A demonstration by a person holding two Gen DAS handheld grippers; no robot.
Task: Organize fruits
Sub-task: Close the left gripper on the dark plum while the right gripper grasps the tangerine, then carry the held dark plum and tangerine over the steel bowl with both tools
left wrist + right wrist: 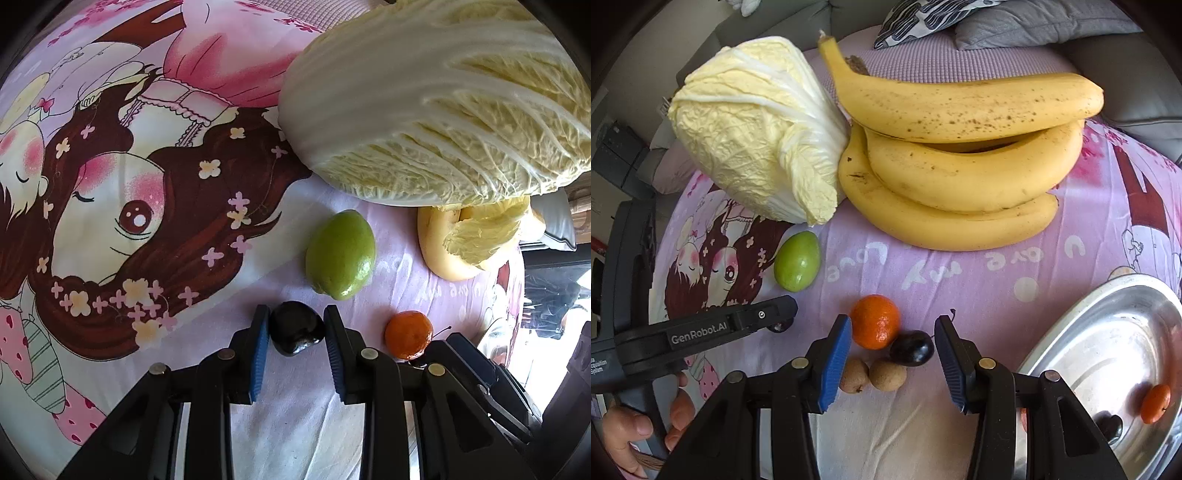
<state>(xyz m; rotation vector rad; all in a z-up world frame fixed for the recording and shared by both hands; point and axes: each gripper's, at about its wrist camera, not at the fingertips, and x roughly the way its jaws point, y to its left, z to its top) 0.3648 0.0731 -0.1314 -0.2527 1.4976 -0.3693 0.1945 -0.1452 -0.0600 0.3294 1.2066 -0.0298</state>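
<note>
The left gripper (295,332) pinches a dark cherry (295,331) between its blue pads, low over the printed bedsheet (147,184). The right gripper (892,354) hangs open, its jaws straddling another cherry (911,348) and a tangerine (874,321), with two brown longans (872,374) just beneath. The steel tray (1108,332) lies to the right, nearer the right gripper, already holding a tangerine and a cherry; its far side is cut off. Farther out sit a green fruit (797,266), then bananas (960,162) and a cabbage (757,129).
</note>
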